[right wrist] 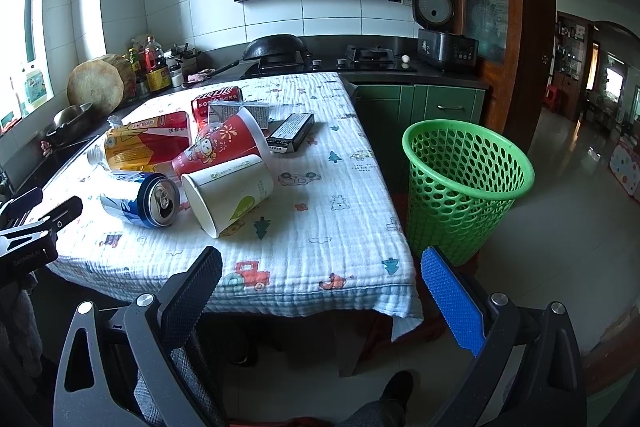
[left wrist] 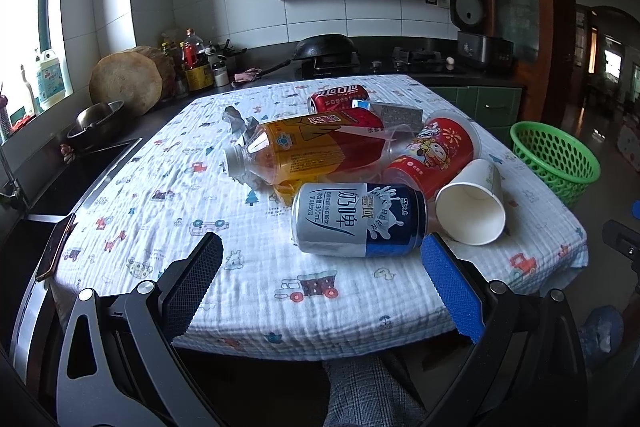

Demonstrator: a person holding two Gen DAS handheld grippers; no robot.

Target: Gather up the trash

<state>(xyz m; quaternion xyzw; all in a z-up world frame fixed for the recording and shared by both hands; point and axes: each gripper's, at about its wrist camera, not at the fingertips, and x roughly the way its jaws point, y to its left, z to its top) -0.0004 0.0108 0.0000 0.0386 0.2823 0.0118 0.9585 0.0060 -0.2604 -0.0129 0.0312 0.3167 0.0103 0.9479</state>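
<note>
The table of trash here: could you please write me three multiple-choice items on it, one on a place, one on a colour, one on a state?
1. Where is the basket?
A. On the floor beside the table
B. On the table
C. On the stove

2. What colour is the basket?
A. Red
B. Green
C. White

3. How does the white paper cup stand?
A. Upright
B. Upside down
C. On its side

Answers:
1. A, since it stands on the floor tiles off the table's edge.
2. B, since its perforated wall is bright green.
3. C, since its open mouth faces sideways, next to the blue and white can, while the left claw and the right claw hang open and empty.
</note>
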